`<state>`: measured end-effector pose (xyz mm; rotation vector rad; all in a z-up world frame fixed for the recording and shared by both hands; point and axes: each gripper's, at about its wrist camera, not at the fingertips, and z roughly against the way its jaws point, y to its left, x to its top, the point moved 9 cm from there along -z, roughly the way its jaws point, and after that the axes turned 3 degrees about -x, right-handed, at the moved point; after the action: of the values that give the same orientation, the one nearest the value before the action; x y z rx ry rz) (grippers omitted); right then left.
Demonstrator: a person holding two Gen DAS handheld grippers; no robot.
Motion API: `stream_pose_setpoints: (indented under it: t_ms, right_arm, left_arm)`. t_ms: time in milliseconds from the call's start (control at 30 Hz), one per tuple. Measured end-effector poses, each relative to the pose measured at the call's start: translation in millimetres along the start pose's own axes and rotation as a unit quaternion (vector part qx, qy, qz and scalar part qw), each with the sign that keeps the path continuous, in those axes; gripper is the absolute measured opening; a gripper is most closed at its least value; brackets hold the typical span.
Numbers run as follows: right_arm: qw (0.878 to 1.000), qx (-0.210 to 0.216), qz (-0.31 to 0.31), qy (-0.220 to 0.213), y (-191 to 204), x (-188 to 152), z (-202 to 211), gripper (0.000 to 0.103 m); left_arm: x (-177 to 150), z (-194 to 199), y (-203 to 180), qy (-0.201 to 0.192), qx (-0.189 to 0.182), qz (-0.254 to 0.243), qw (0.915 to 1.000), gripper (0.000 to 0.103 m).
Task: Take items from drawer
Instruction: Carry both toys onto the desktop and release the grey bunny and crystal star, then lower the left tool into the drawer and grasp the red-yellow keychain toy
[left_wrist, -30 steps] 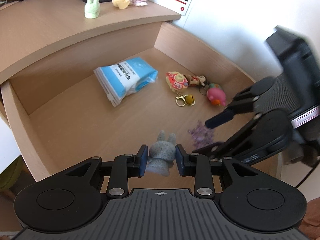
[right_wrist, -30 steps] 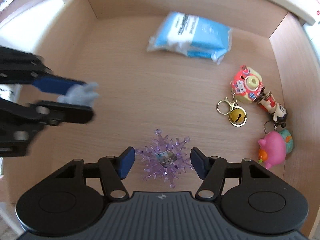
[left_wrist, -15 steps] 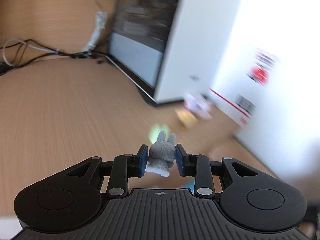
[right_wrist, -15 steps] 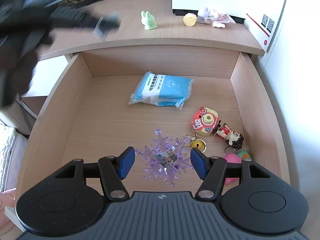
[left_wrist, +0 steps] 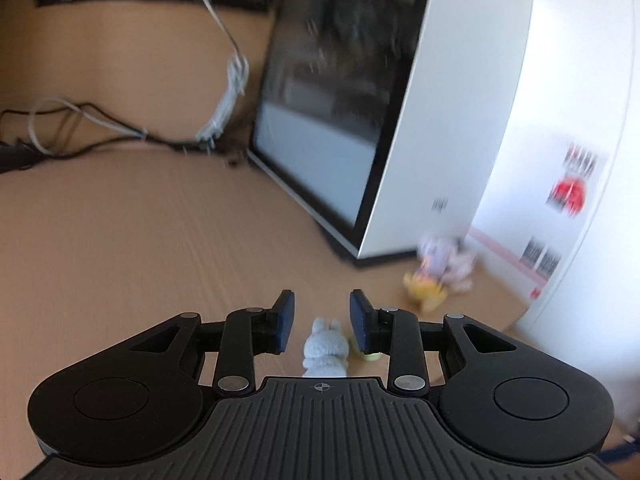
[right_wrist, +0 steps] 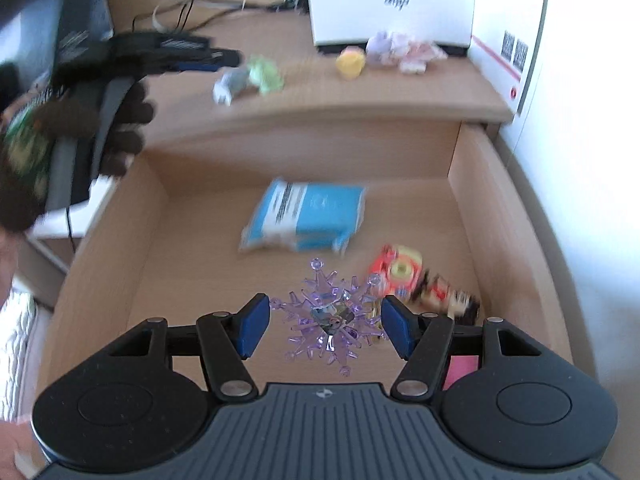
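My left gripper (left_wrist: 322, 320) hangs open over the desk top (left_wrist: 120, 240). The grey bunny (left_wrist: 324, 348) lies on the desk just below it, with a gap to each pad. From the right wrist view the grey bunny (right_wrist: 230, 86) rests tilted beside a green bunny (right_wrist: 266, 74), under my left gripper (right_wrist: 224, 58). My right gripper (right_wrist: 325, 330) is shut on a purple snowflake ornament (right_wrist: 330, 316) and holds it above the open drawer (right_wrist: 472, 200).
In the drawer lie a blue tissue pack (right_wrist: 304, 220), an orange camera keychain (right_wrist: 396, 272), a small doll (right_wrist: 452, 300) and a pink toy (right_wrist: 460, 372). On the desk are a white box (right_wrist: 392, 0), a yellow toy (right_wrist: 351, 62), pastel toys (right_wrist: 400, 50) and cables (left_wrist: 80, 132).
The left gripper carried the grey bunny out of the drawer over the desk, and the bunny has left its pads. The right gripper rose with the snowflake.
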<state>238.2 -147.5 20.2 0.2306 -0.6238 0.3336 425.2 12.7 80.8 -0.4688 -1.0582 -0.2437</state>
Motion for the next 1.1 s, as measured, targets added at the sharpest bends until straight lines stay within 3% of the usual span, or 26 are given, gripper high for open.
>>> stream_pose_setpoints:
  t_ms: [100,167,300,367,400,433,500,667,833,933,1100]
  right_arm:
    - [0.999,-0.004,-0.007,-0.032,-3.4,30.0,-0.3,0.062]
    - [0.998,-0.016,0.001,-0.062,-3.6,58.1,-0.7,0.062]
    - [0.993,-0.029,-0.003,-0.112,-4.1,124.3,-5.4,0.062]
    - [0.989,-0.041,-0.012,-0.139,-7.4,157.6,-9.7,0.062]
    - [0.987,-0.052,-0.017,-0.153,-10.7,172.6,-13.1,0.067]
    - [0.986,-0.058,-0.020,-0.156,-14.8,185.3,-19.2,0.079]
    - [0.984,-0.077,-0.046,-0.152,-29.8,199.5,-29.6,0.081]
    - [0.987,-0.048,-0.103,-0.115,-53.1,170.6,-31.5,0.082]
    - [0.994,-0.037,-0.089,-0.060,-48.8,101.7,-22.8,0.082]
    - [0.996,-0.025,-0.071,-0.036,-37.6,62.4,-14.2,0.082]
    - [0.997,-0.002,-0.064,-0.049,-33.2,33.5,17.4,0.085]
  left_arm:
    - [-20.5,26.0,-11.1,0.014,-0.051,0.030,0.9981,0.033]
    - [-47.4,33.6,-25.6,0.055,-0.100,0.040,0.9926,0.033]
    - [-108.9,33.6,-60.0,0.156,-0.165,0.009,0.9738,0.033]
    - [-130.0,34.7,-73.0,0.184,-0.186,-0.007,0.9652,0.033]
    - [-136.2,35.1,-78.2,0.190,-0.192,-0.018,0.9627,0.033]
    - [-142.1,35.8,-83.0,0.193,-0.194,-0.033,0.9612,0.033]
    - [-149.7,38.6,-86.0,0.199,-0.196,-0.042,0.9593,0.033]
    - [-154.3,30.6,-86.7,0.220,-0.202,-0.023,0.9542,0.033]
    - [-160.3,19.3,-96.0,0.228,-0.178,-0.050,0.9560,0.033]
    - [-168.3,15.7,-112.1,0.241,-0.180,-0.062,0.9516,0.033]
    - [-171.5,-8.6,-137.7,0.240,-0.163,-0.067,0.9547,0.033]
